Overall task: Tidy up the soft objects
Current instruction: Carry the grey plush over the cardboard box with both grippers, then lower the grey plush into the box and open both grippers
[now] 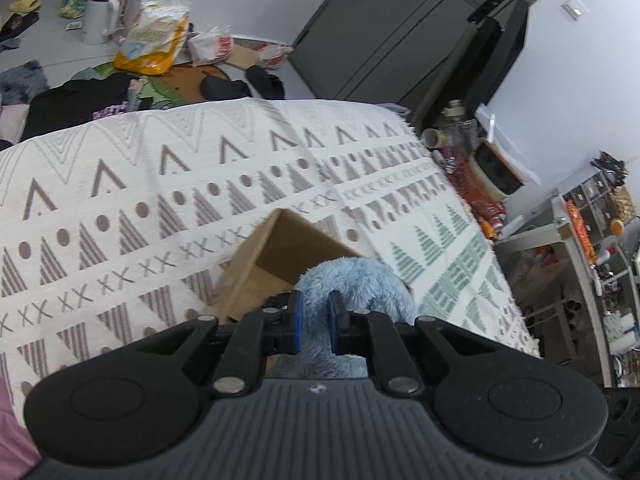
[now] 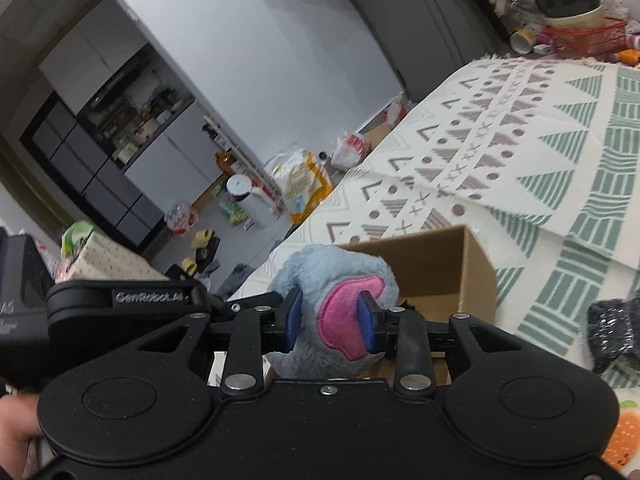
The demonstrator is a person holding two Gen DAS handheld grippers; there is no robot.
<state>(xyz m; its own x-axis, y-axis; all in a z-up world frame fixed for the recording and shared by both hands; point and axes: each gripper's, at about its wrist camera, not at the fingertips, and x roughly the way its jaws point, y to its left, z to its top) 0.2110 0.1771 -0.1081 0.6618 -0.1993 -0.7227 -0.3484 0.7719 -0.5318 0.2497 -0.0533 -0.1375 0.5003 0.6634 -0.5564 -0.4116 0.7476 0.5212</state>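
A light blue plush toy [image 1: 360, 280] hangs just over an open cardboard box [image 1: 276, 256] that stands on the patterned bed blanket [image 1: 160, 200]. My left gripper [image 1: 316, 320] is shut on a narrow fold of the plush. In the right wrist view the same plush toy [image 2: 340, 276] shows a pink patch, and my right gripper [image 2: 330, 320] is shut on it at that patch. The box [image 2: 460, 272] sits right behind the toy. The left gripper's black body [image 2: 120, 300] reaches in from the left and meets the toy's left side.
A dark sparkly soft item [image 2: 612, 328] lies on the blanket [image 2: 520, 160] right of the box. Bags [image 1: 152, 44], slippers and clothes cover the floor beyond the bed. Cluttered shelves [image 1: 592, 232] stand along the bed's right edge. A hand [image 2: 16, 428] shows at lower left.
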